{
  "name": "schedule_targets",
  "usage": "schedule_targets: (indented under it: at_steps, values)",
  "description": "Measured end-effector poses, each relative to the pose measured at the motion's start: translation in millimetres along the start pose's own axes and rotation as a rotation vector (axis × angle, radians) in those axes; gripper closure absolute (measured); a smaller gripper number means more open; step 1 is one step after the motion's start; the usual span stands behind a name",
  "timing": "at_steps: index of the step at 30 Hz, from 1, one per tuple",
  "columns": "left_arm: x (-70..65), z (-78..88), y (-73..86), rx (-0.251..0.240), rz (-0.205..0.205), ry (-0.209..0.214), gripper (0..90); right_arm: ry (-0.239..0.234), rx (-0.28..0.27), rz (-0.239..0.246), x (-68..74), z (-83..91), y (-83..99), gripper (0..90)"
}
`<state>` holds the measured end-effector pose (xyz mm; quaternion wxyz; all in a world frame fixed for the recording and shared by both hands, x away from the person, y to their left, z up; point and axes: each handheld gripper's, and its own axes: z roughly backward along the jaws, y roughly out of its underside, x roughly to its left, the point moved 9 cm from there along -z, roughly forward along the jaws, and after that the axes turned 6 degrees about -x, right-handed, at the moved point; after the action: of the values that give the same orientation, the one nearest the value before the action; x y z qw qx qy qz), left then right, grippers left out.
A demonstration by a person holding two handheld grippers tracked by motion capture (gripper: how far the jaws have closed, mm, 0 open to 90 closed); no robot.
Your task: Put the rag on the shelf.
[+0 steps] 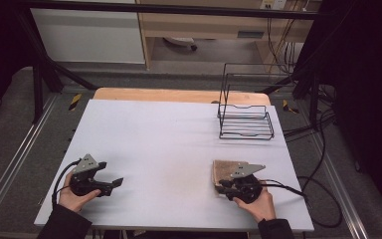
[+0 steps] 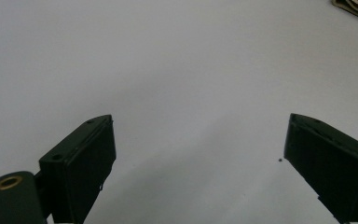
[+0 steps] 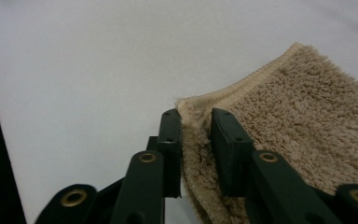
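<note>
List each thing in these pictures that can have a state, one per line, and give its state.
Beige terry towel: folded, flat on the table, one corner pinched.
Black wire rack: upright, empty, at the far right of the table.
White tabletop: faintly stained near the middle.
Left gripper: jaws wide apart, holding nothing.
Right gripper: jaws closed on the towel's corner.

high view overhead; claw views close.
</note>
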<state>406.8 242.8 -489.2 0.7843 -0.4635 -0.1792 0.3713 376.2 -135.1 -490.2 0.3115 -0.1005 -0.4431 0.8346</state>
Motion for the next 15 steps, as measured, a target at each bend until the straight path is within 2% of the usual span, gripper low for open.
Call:
schedule_targets:
  at_steps: [4, 7, 8, 9, 10, 12, 13, 14, 15]
  values:
    - [-0.8, -0.7, 0.1, 0.003, -0.001, 0.002, 8.6, 0.007, -0.067, -0.033, -8.1, 10.6, -8.0, 55.0]
    - [-1.8, -1.3, 0.0, 0.005, -0.003, 0.004, 8.4, 0.02, -0.091, -0.069, -17.6, 18.6, -8.4, 47.6]
    - [-2.0, -1.4, -0.1, 0.005, -0.003, 0.005, 8.4, 0.02, -0.091, -0.069, -17.6, 18.6, -8.4, 47.6]
    - [-2.1, -1.6, -0.4, 0.004, -0.003, 0.004, 8.2, 0.049, -0.105, -0.084, -26.5, 22.7, -7.0, 42.1]
    - [-2.1, -1.7, -0.6, 0.004, -0.001, 0.004, 8.2, 0.049, -0.105, -0.084, -26.5, 22.7, -7.0, 42.1]
    - [-2.3, -2.3, -0.8, 0.006, 0.0, 0.003, 7.4, 0.093, -0.112, -0.107, -39.7, 27.9, -2.4, 34.6]
    - [-3.0, -2.7, -1.0, 0.006, 0.003, 0.004, 7.4, 0.093, -0.112, -0.107, -39.7, 27.9, -2.4, 34.6]
    - [-3.5, -3.0, -1.3, 0.006, 0.003, 0.004, 6.9, 0.114, -0.105, -0.124, -47.4, 30.0, 2.4, 28.9]
    - [-3.8, -3.5, -1.7, 0.007, 0.002, 0.004, 6.7, 0.114, -0.105, -0.124, -47.4, 30.0, 2.4, 28.9]
